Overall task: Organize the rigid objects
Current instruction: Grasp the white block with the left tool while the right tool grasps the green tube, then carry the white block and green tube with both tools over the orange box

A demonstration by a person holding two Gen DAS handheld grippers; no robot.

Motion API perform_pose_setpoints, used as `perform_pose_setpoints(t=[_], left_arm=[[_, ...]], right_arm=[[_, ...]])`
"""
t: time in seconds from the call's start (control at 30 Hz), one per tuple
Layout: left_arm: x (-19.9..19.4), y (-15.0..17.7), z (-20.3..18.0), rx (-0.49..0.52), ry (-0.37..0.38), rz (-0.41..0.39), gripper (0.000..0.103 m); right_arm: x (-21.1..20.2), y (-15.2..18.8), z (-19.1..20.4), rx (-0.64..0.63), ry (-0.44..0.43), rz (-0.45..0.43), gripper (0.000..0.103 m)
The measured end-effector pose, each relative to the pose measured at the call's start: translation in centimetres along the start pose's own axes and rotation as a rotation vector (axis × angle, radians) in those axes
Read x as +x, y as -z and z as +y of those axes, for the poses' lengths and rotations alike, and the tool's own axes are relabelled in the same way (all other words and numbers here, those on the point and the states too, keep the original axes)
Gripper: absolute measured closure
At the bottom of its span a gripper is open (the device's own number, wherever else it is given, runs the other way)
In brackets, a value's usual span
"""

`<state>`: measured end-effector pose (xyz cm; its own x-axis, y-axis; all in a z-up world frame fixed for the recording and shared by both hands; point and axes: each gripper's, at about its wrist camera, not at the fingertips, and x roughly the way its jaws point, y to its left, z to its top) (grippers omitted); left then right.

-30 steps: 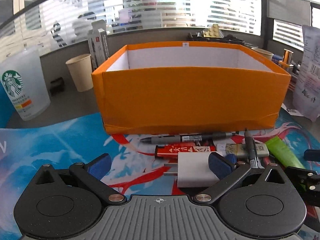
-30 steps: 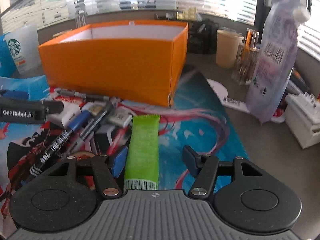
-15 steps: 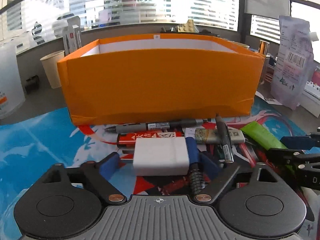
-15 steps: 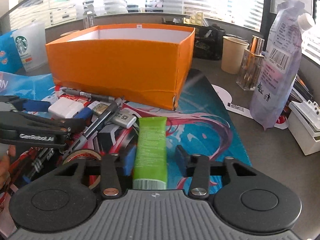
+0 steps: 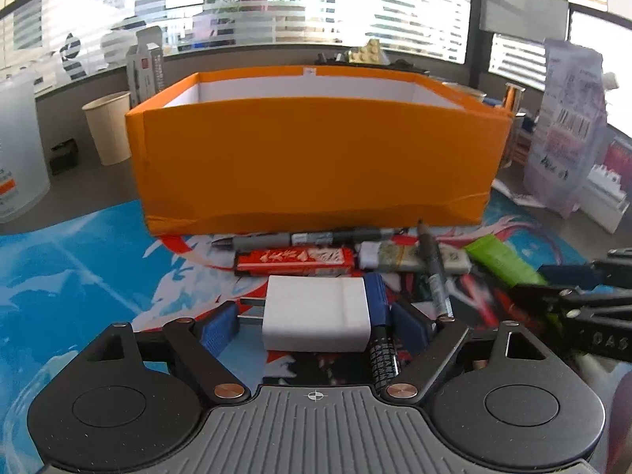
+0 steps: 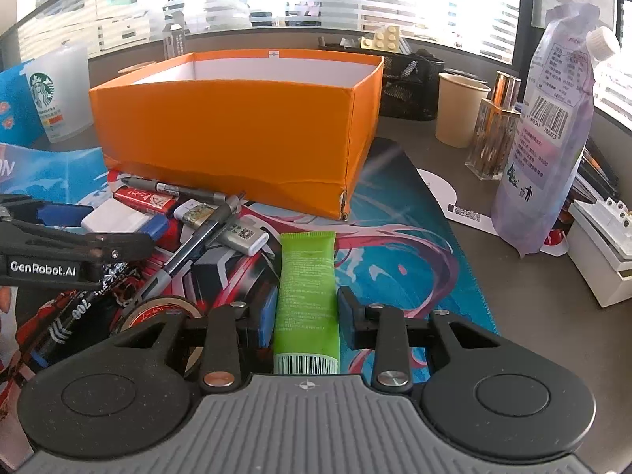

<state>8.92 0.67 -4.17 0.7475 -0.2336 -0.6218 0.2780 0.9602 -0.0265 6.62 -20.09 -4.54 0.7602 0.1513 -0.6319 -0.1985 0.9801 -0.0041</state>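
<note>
An open orange box (image 5: 316, 166) stands at the back of the mat; it also shows in the right wrist view (image 6: 237, 134). My left gripper (image 5: 314, 322) is open, its blue pads either side of a white charger (image 5: 316, 316) lying on the mat. A blue marker (image 5: 379, 316) lies against the charger's right side, inside the jaws. My right gripper (image 6: 304, 308) has closed in on a green tube (image 6: 307, 276) and its pads touch both sides. The tube still lies on the mat.
A pile of pens (image 5: 300, 239), a red pack (image 5: 294, 260), a white USB stick (image 6: 243, 235) and a tape roll (image 6: 166, 310) lies before the box. Paper cups (image 6: 460, 108), a perfume bottle (image 6: 495, 134), a pouch (image 6: 553, 138) and a white block (image 6: 604, 252) stand right.
My right gripper's jaws have narrowed from wide open onto the green tube. My left gripper has moved right and forward, bringing the white charger between its pads.
</note>
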Motion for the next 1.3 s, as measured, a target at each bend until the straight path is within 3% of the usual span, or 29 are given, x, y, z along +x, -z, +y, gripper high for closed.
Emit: perform_pose_setpoints(t=[0.2, 0.3, 0.4, 0.5, 0.6, 0.9, 1.3], left_arm=[[-0.9, 0.0, 0.4, -0.009, -0.003, -0.032, 0.017], [-1.4, -0.3, 0.8, -0.017, -0.028, -0.058, 0.01], [-1.2, -0.4, 1.0, -0.023, -0.04, -0.045, 0.009], [-0.8, -0.2, 1.6, -0.067, -0.006, -0.023, 0.012], [-0.6, -0.1, 2.4, -0.124, 0.054, -0.031, 0.035], [-0.8, -0.2, 2.3, -0.114, 0.043, -0.018, 0.035], [-3.6, -1.7, 2.3, -0.096, 0.013, -0.09, 0.035]], right_arm=[[-0.1, 0.1, 0.1, -0.007, 0.006, 0.001, 0.073], [0.0, 0.1, 0.1, -0.01, 0.007, 0.001, 0.073], [-0.1, 0.1, 0.1, -0.009, 0.006, 0.001, 0.073], [-0.1, 0.0, 0.1, -0.009, 0.006, 0.001, 0.073], [-0.1, 0.1, 0.1, -0.007, 0.006, 0.0, 0.073], [-0.2, 0.1, 0.1, 0.01, 0.006, -0.01, 0.073], [-1.4, -0.3, 0.1, 0.015, 0.009, -0.057, 0.073]])
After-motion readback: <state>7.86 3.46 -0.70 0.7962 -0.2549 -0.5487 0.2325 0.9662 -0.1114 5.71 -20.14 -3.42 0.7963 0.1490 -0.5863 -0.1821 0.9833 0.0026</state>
